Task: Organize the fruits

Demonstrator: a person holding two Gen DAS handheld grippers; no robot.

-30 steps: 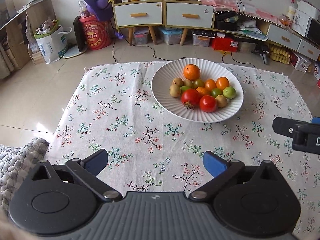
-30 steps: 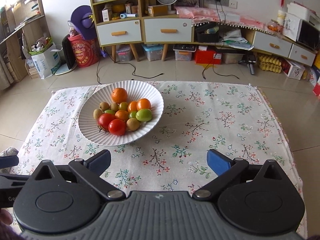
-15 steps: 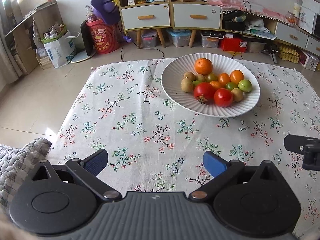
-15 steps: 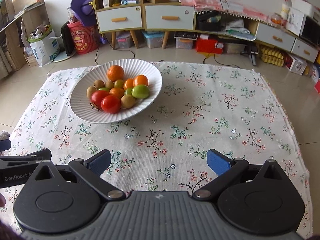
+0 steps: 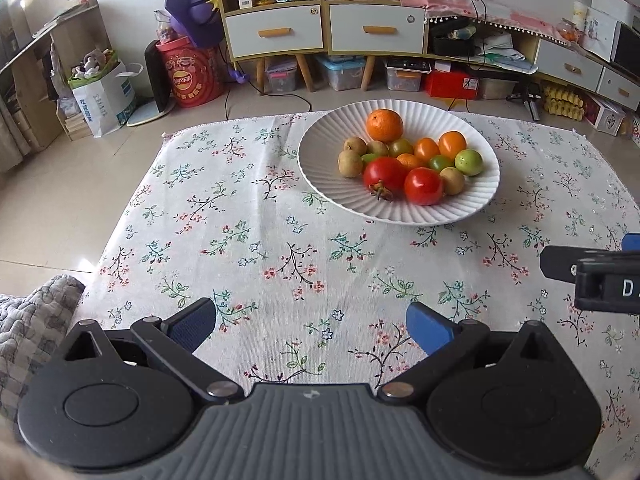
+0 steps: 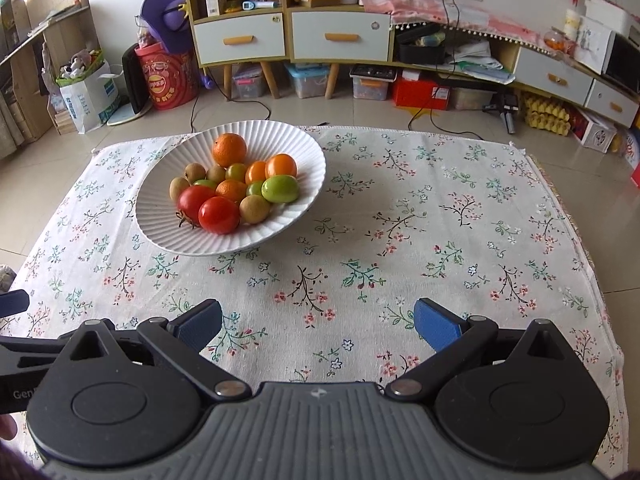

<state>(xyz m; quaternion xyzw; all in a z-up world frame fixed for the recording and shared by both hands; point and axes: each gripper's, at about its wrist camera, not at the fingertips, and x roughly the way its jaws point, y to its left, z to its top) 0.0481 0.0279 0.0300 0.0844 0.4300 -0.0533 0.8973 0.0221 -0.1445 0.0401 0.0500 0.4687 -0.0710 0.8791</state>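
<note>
Fruit bowl ahead of idle tongs

Left tongs (image 5: 312,322) and right tongs (image 6: 318,320) gape apart, empty, over the worktop (image 5: 260,240); the round bowl (image 5: 332,188) of fruit (image 6: 236,188) sits well ahead, between them.

A home living room: drawer cabinets (image 6: 290,38), floral tablecloth (image 6: 400,220).

Floral tablecloth (image 5: 256,216), red tub (image 5: 192,80).
</note>
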